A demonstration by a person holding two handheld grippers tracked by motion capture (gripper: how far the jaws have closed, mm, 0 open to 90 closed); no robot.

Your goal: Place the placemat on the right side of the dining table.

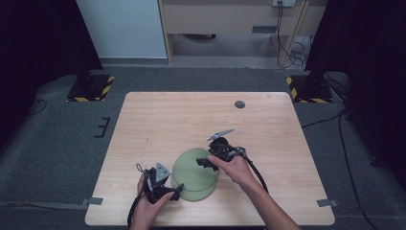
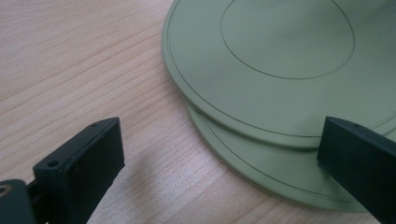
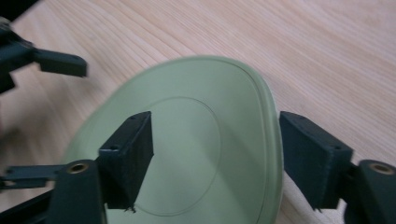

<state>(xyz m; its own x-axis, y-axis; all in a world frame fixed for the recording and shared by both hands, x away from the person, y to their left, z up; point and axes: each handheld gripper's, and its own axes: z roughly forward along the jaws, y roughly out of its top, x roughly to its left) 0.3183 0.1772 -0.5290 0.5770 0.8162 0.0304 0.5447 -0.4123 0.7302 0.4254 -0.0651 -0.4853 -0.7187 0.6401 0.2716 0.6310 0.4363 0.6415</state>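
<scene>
Two pale green plates lie overlapped on the wooden table. The upper plate rests partly on the lower plate. My right gripper reaches in from the right and straddles the upper plate's rim. One jaw is over the plate and the other outside it, with a gap showing, so it is open. My left gripper sits at the plates' near left edge, held low and open wide. Its right jaw is over the lower plate's rim, and I cannot tell if it touches.
A small round grey cap is set in the table near its far edge. Grey tape tabs mark the front corners. Black stands with striped bases are on the floor beyond the table.
</scene>
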